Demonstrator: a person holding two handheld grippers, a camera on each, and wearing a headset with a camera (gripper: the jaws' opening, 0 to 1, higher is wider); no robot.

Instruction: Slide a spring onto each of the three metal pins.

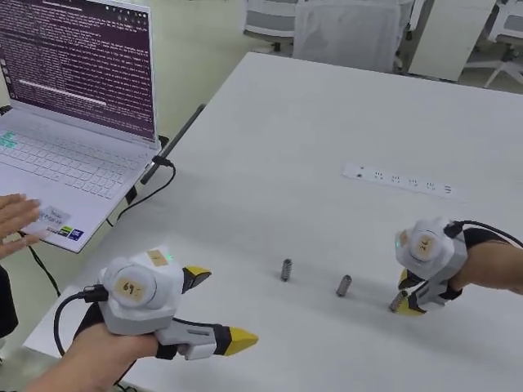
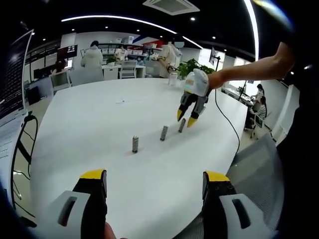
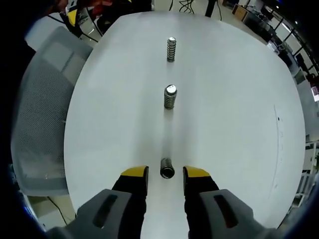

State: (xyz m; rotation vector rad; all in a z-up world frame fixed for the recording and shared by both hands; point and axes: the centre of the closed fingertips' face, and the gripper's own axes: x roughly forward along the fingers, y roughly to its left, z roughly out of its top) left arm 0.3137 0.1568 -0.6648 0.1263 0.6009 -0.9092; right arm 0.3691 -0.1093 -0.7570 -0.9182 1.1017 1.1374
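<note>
Three short metal pins, each with a spring coiled round it, stand in a row on the white table (image 1: 327, 122): left pin (image 1: 286, 269), middle pin (image 1: 344, 284), right pin (image 1: 398, 300). My right gripper (image 1: 406, 296) is down over the right pin (image 3: 167, 168), open, a yellow fingertip on either side and a small gap to each. From there the middle pin (image 3: 170, 96) and the far pin (image 3: 171, 49) line up ahead. My left gripper (image 1: 219, 305) rests near the table's front left, jaws wide open with nothing between them, facing the row (image 2: 163, 132) and the right gripper (image 2: 185, 118).
An open laptop (image 1: 73, 106) sits at the left table edge with a hand (image 1: 16, 222) on its front corner and a black cable (image 1: 155, 192) beside it. A white power strip (image 1: 404, 180) lies behind the pins. Office chairs (image 1: 347, 33) stand beyond the far edge.
</note>
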